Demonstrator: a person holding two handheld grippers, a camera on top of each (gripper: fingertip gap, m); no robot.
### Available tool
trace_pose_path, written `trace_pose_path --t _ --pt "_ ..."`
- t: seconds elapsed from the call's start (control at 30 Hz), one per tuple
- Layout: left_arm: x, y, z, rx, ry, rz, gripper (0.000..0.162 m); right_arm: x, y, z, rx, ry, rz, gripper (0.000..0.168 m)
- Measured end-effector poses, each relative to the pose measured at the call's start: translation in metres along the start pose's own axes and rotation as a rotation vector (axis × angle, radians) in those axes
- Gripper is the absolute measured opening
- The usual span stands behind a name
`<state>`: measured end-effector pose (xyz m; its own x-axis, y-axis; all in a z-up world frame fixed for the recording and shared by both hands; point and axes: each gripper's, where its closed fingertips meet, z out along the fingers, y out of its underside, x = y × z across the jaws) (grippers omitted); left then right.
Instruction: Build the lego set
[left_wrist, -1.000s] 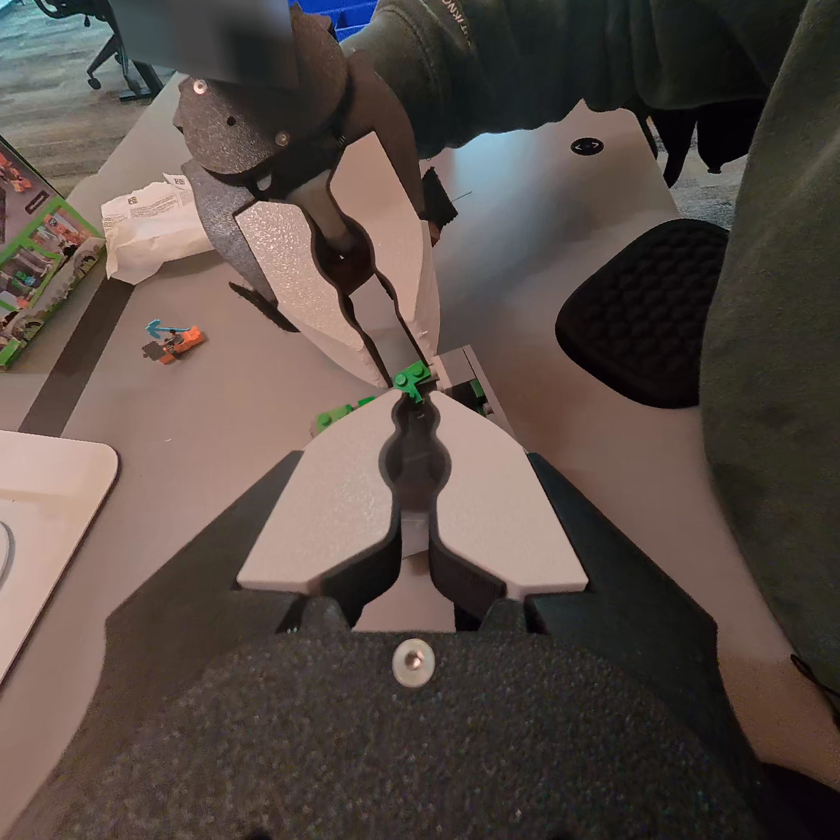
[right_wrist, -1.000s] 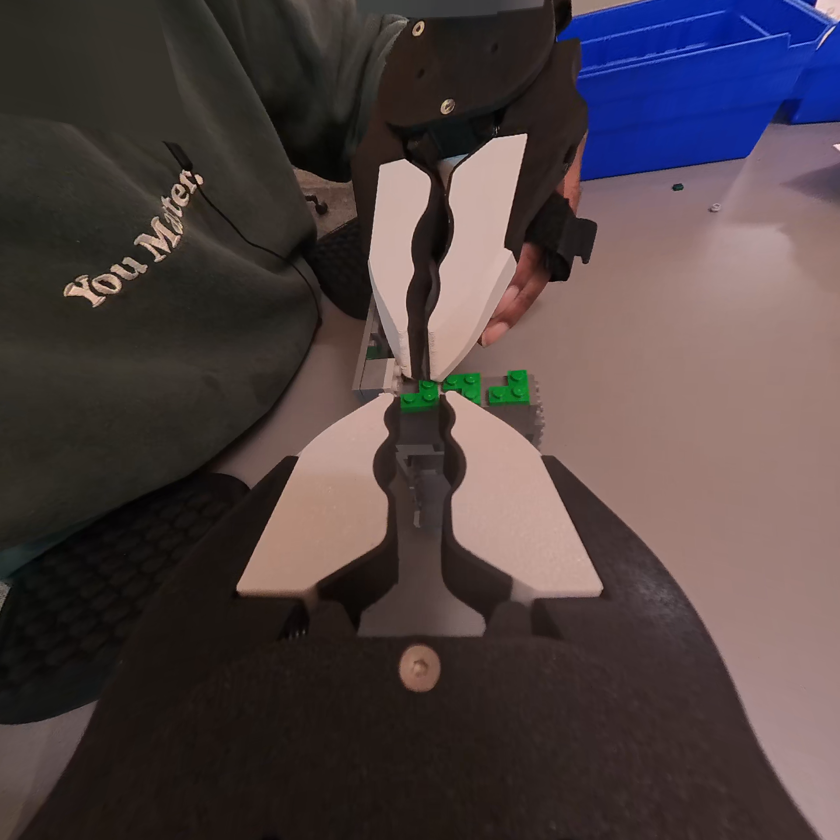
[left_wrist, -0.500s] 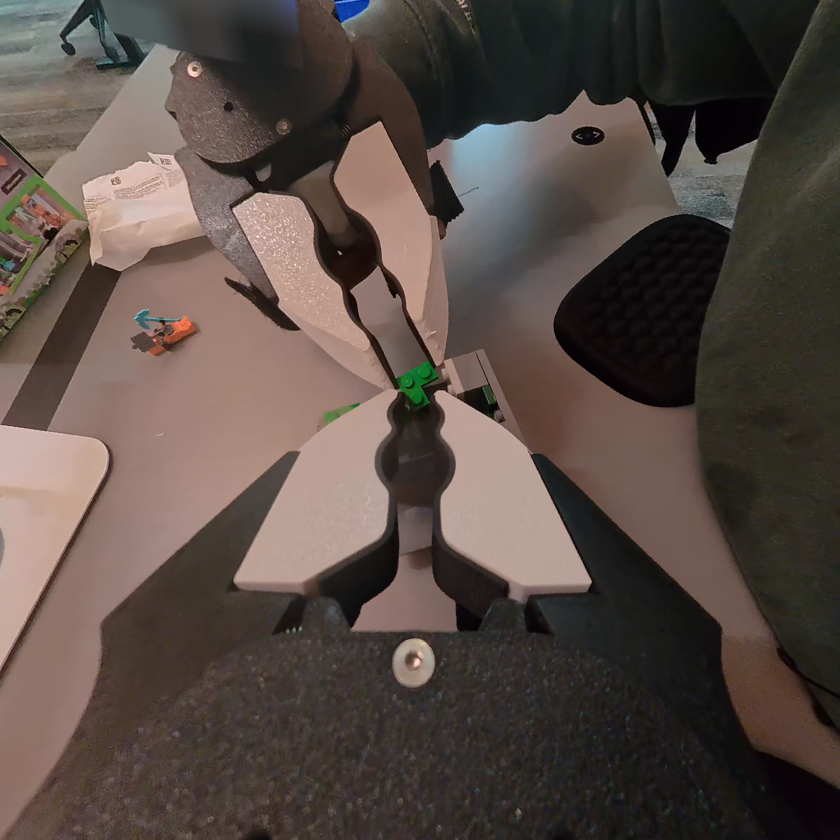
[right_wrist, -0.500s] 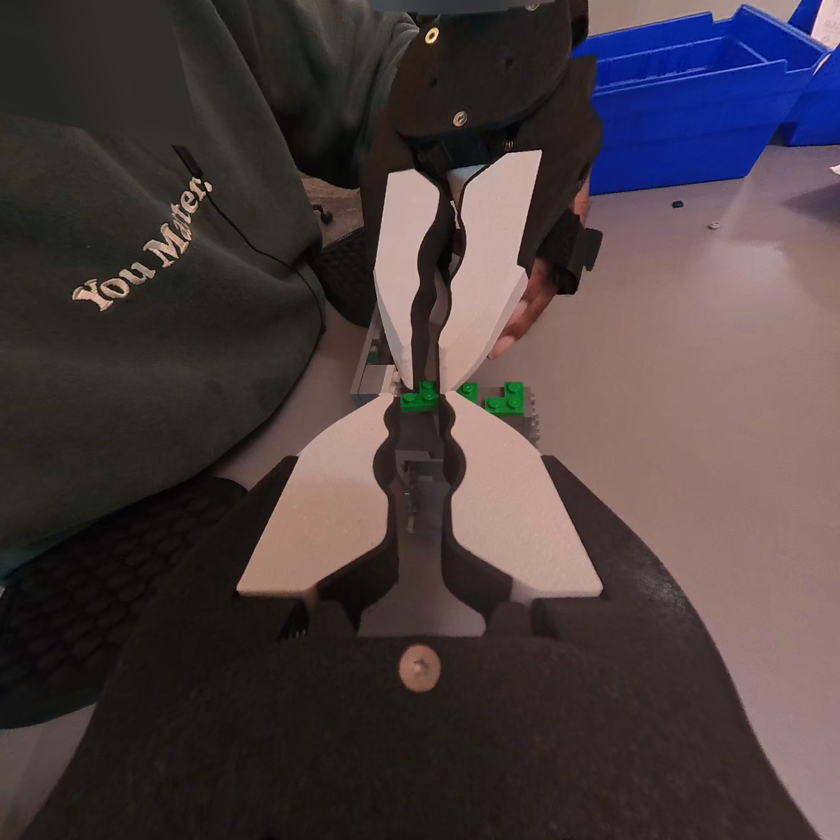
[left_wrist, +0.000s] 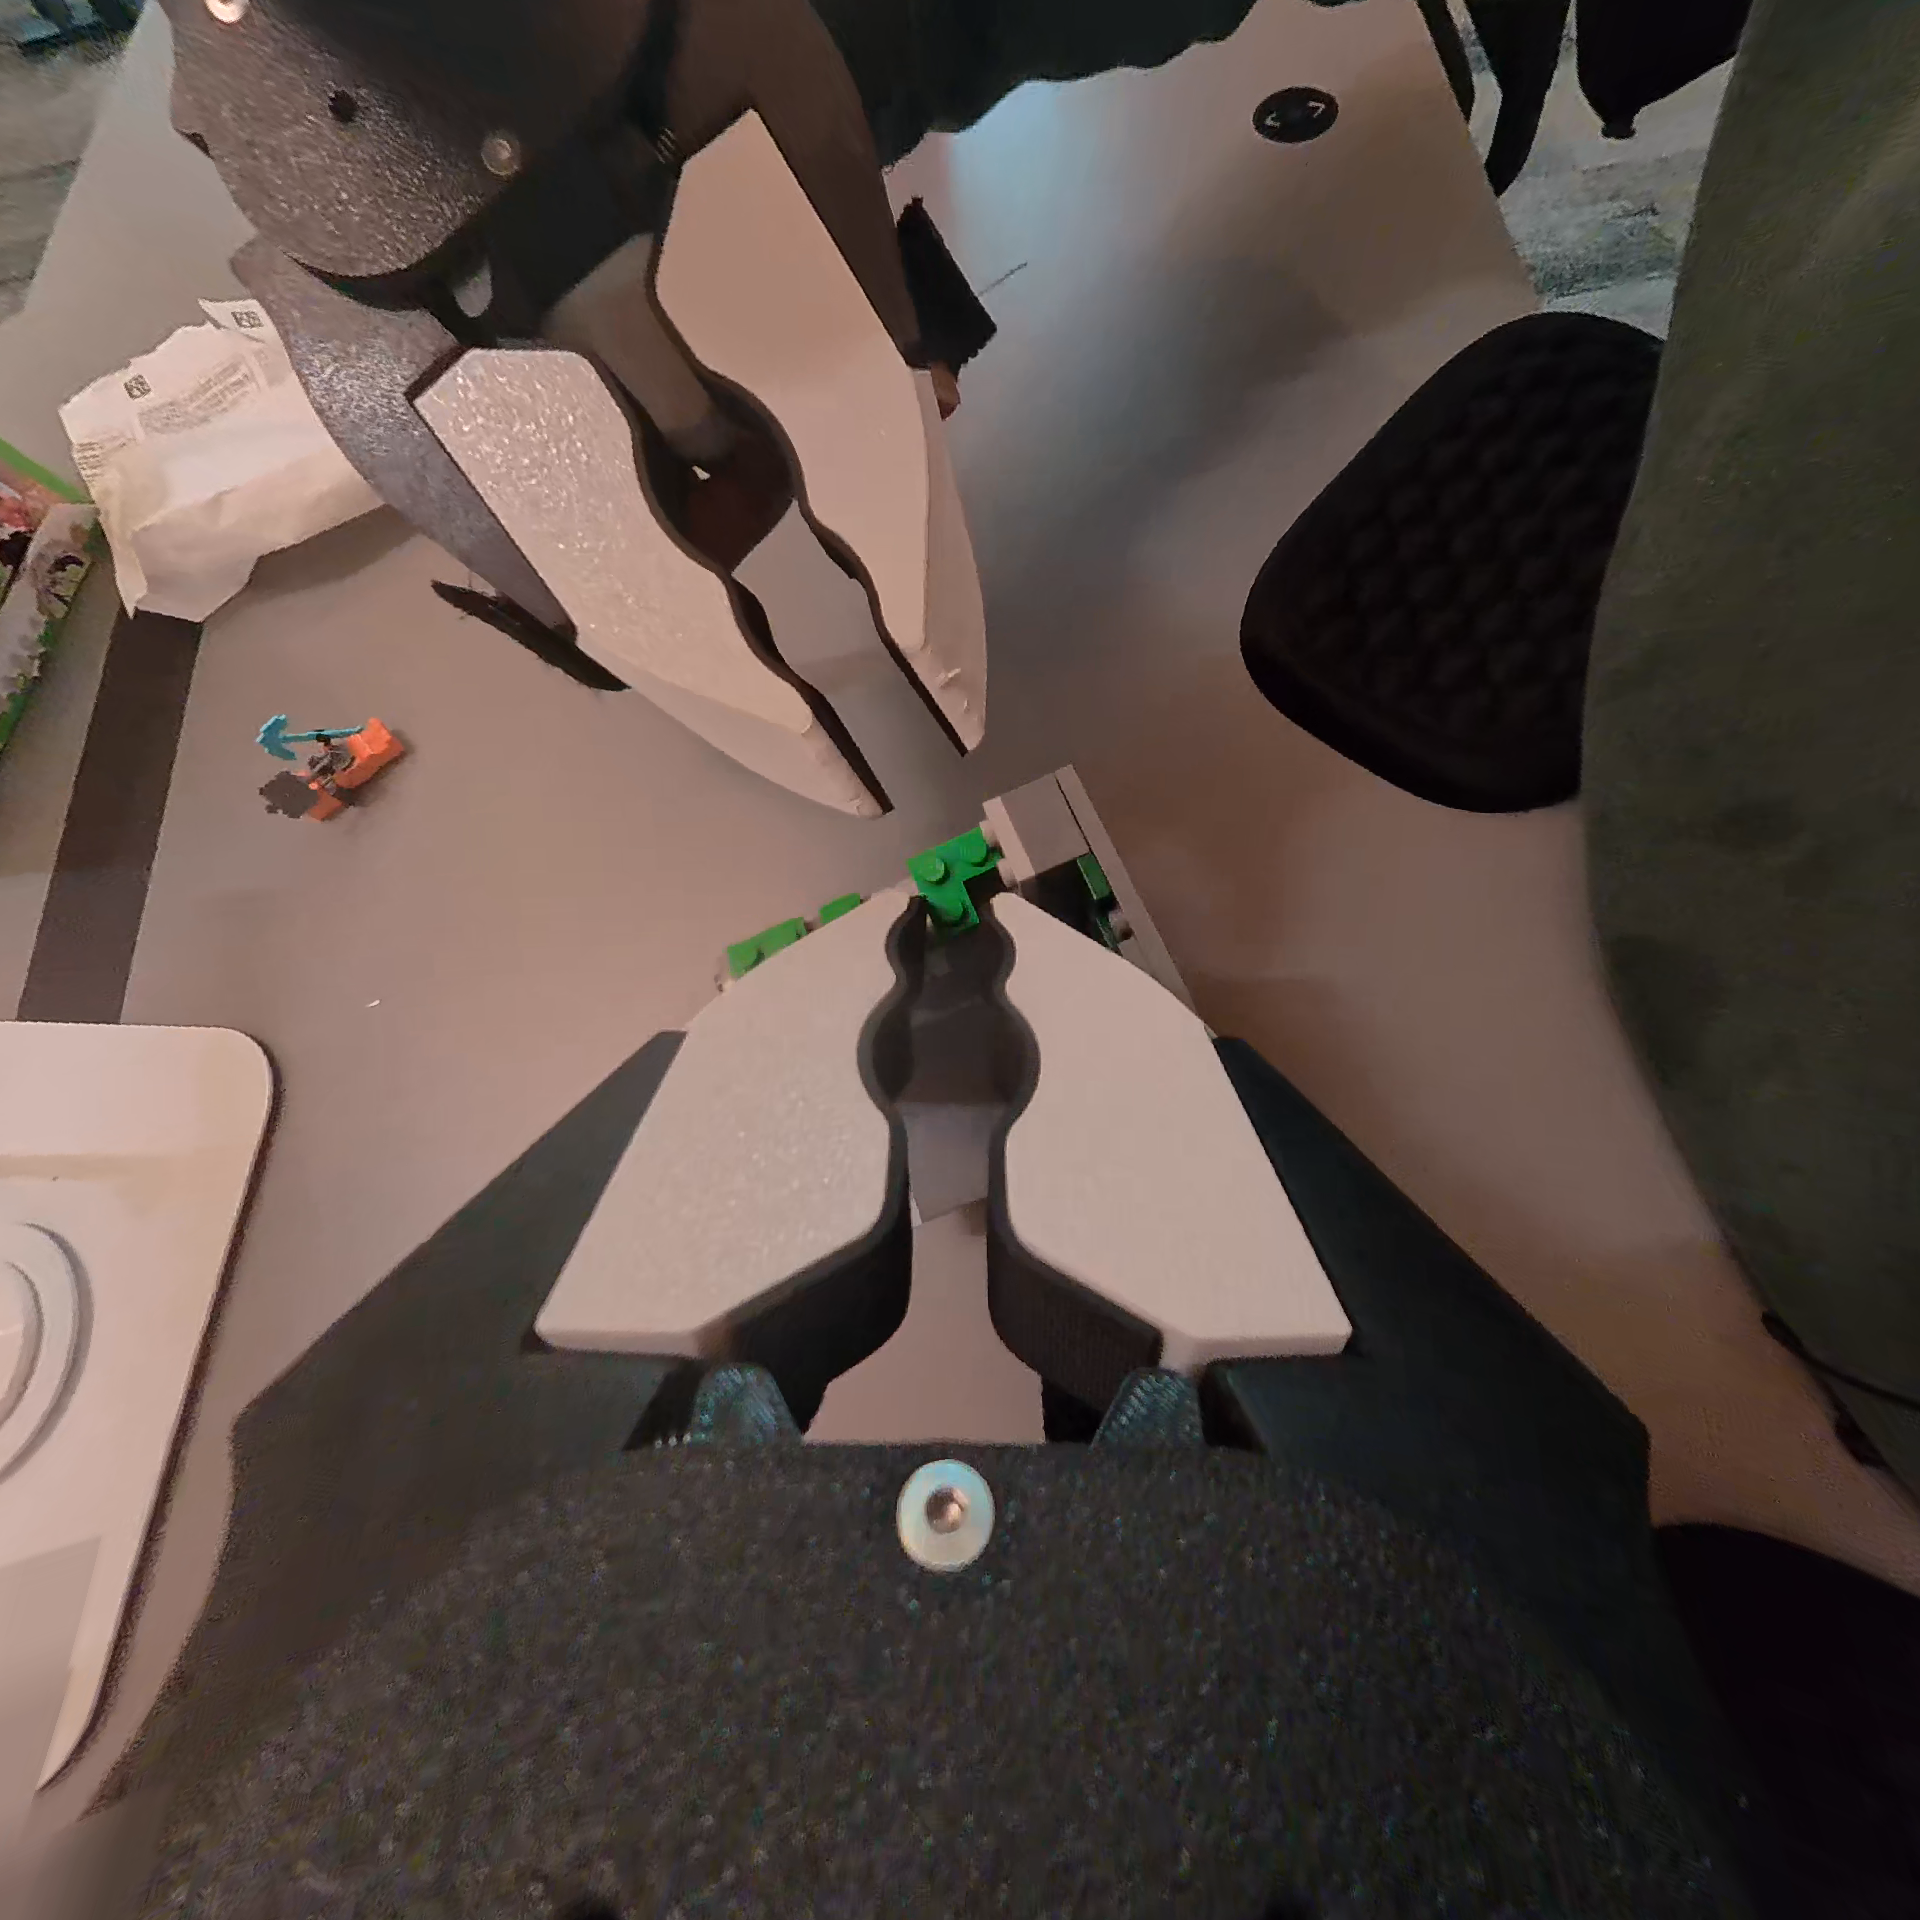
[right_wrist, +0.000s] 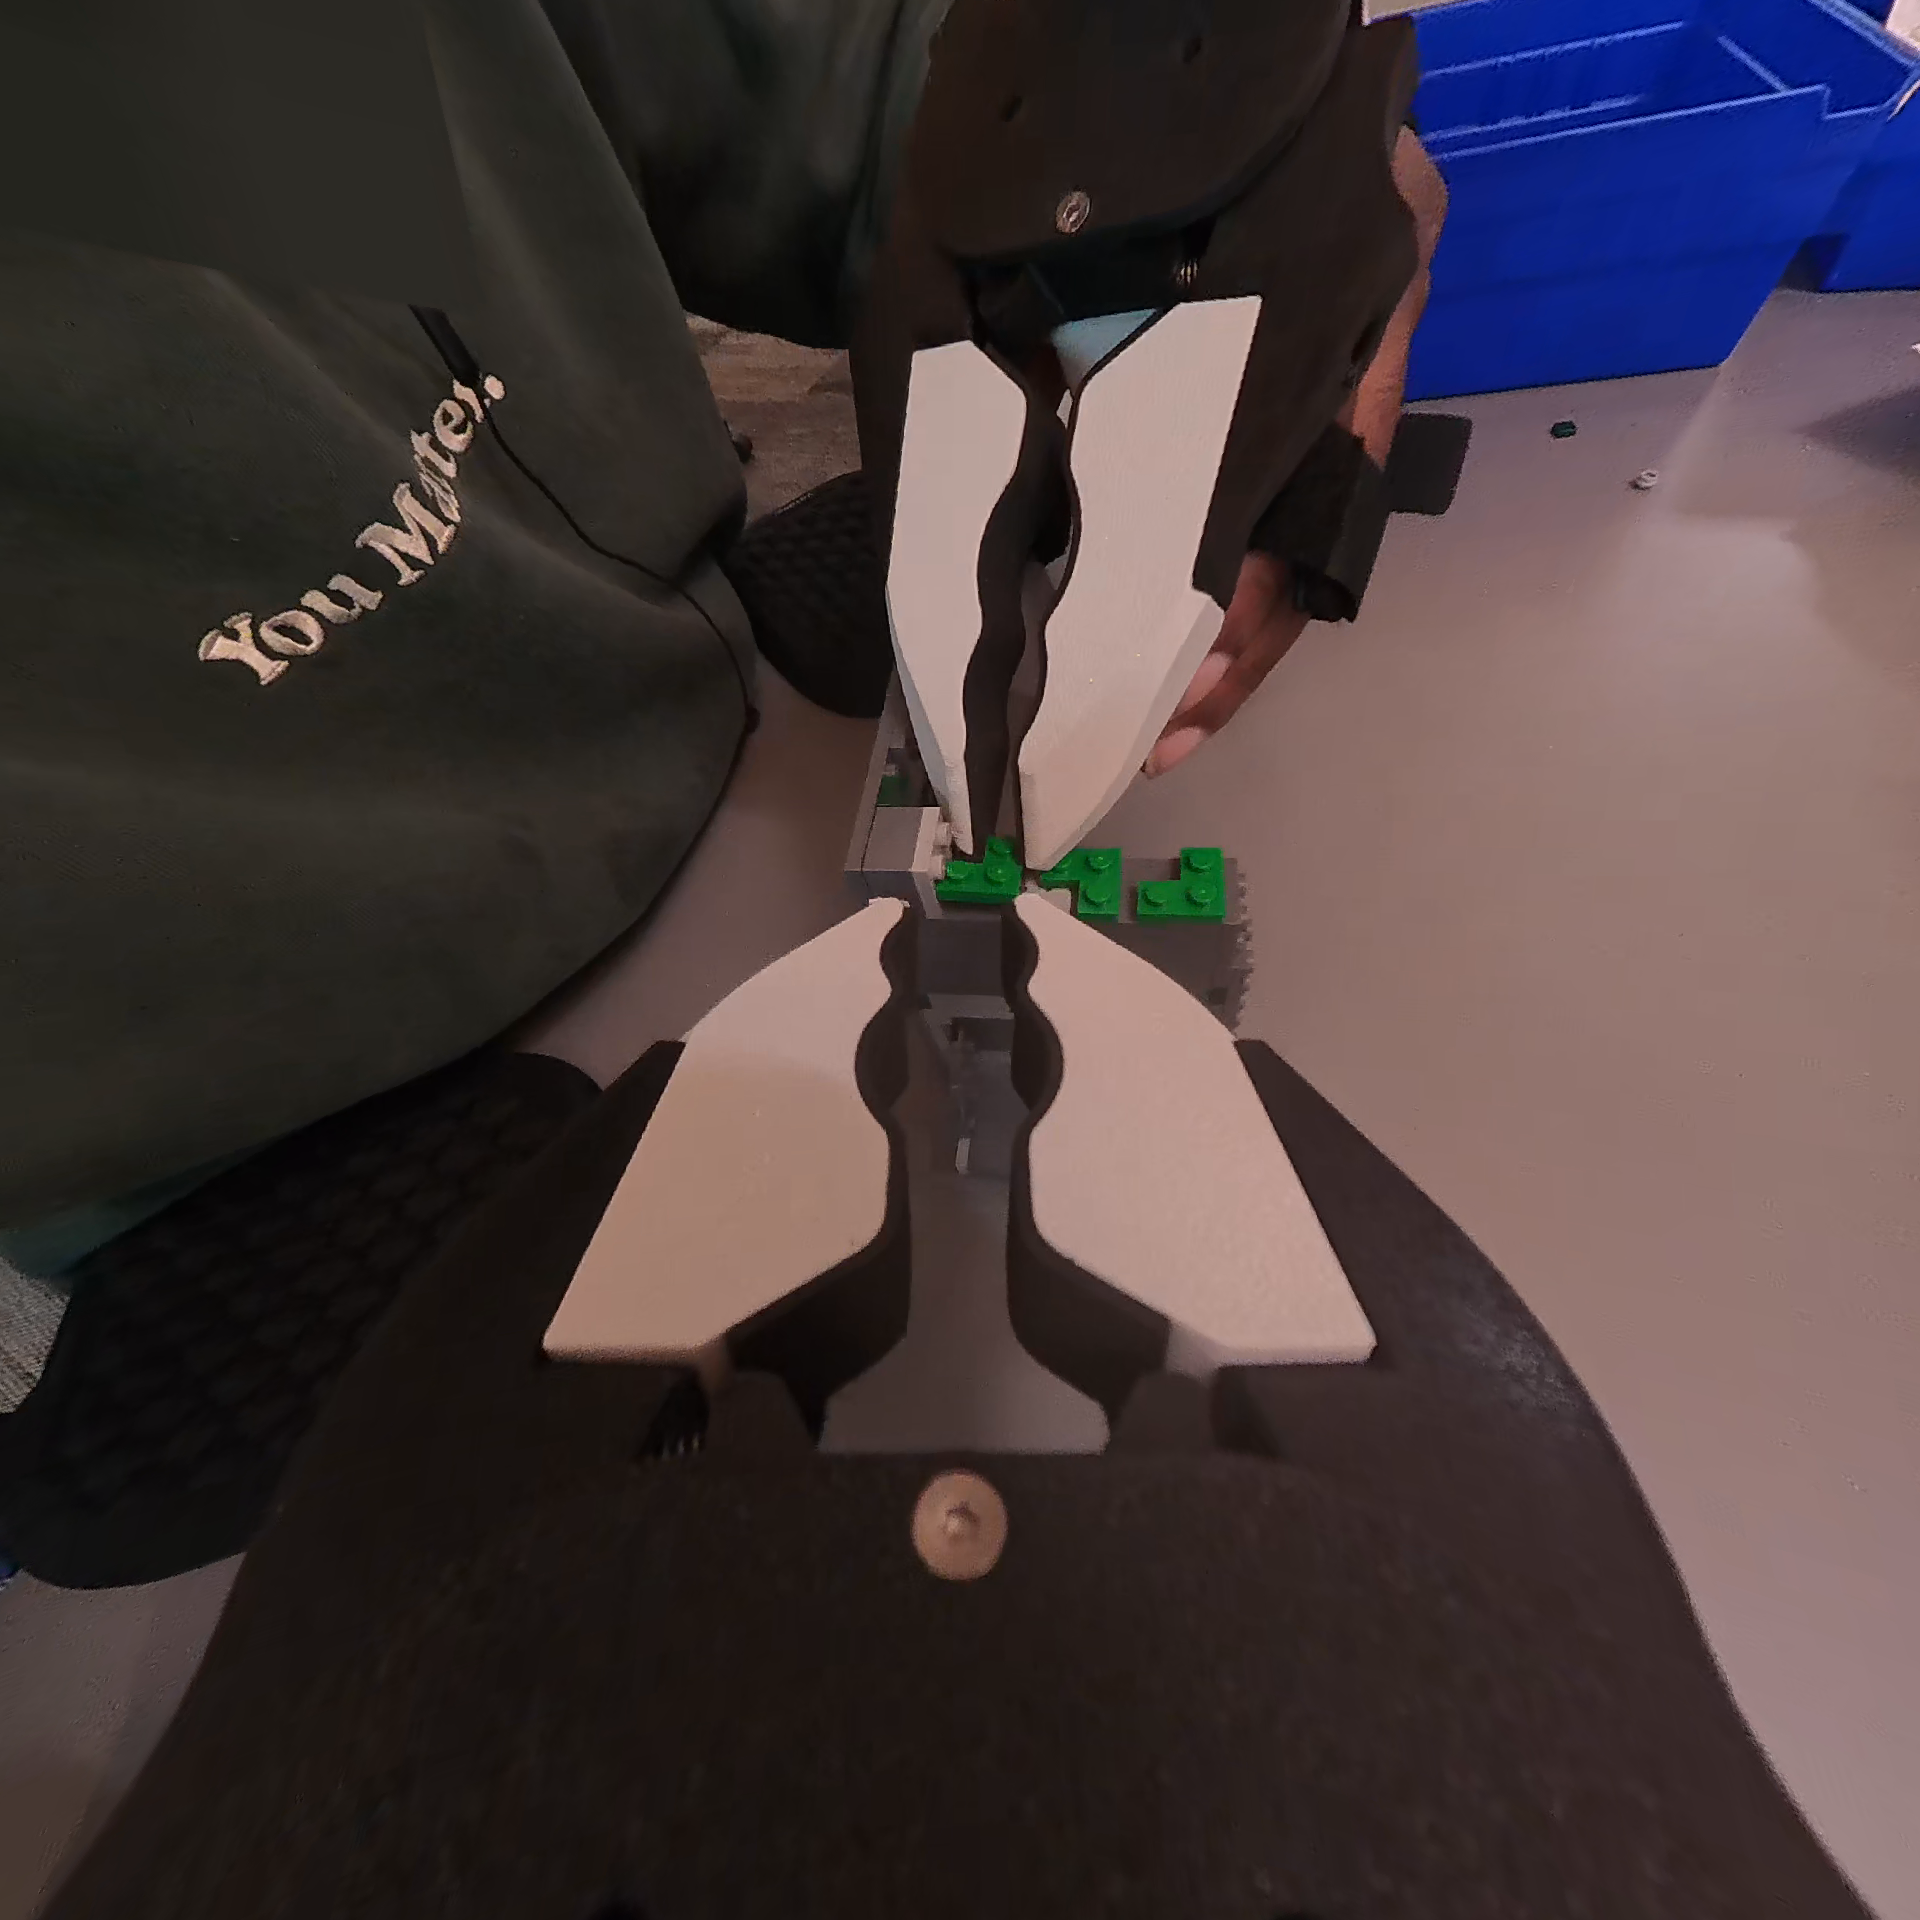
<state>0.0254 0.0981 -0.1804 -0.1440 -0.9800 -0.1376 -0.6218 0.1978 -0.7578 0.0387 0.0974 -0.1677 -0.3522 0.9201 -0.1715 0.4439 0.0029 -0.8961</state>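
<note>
A green corner plate (left_wrist: 948, 871) sits on the top left end of a grey Lego build (left_wrist: 1039, 821). My left gripper (left_wrist: 953, 906) is shut on this plate. In the right wrist view it comes down from above (right_wrist: 1000, 844) onto the plate (right_wrist: 977, 878). Two more green corner plates (right_wrist: 1091, 883) (right_wrist: 1190, 888) lie on the build (right_wrist: 961, 951) to the right. My right gripper (right_wrist: 961, 909) is open and empty, just short of the plate. In the left wrist view it hangs above and behind the build (left_wrist: 925, 777).
A small orange and teal Lego piece (left_wrist: 327, 758), a white paper bag (left_wrist: 197, 468) and the set's box (left_wrist: 31, 603) lie left. A white pad (left_wrist: 125, 1195) is near left. A black mesh pad (left_wrist: 1444, 561) and the person's green sweatshirt (right_wrist: 312, 623) flank the build. Blue bins (right_wrist: 1621, 177) stand behind. Left and right tips are no more than a few centimetres apart.
My right gripper has drawn up and back from the green corner plate. My left gripper stays closed on the plate at the build.
</note>
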Motion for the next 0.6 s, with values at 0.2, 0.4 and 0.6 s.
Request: trace_pose_path --t 0.2,0.4,0.6 --pt "0.0006 0.0006 -0.0008 -0.014 0.007 0.018 0.010 0.0007 -0.0003 0.0009 -0.006 -0.002 0.000 0.014" --pt "-0.0005 0.0003 -0.0031 -0.007 -0.004 0.025 0.012 0.0019 -0.0009 0.0027 -0.012 -0.005 0.007 0.013" --pt "-0.0014 -0.0007 -0.0073 0.021 -0.018 0.032 0.008 0.0019 -0.0031 0.0049 -0.022 0.000 0.009 0.013"
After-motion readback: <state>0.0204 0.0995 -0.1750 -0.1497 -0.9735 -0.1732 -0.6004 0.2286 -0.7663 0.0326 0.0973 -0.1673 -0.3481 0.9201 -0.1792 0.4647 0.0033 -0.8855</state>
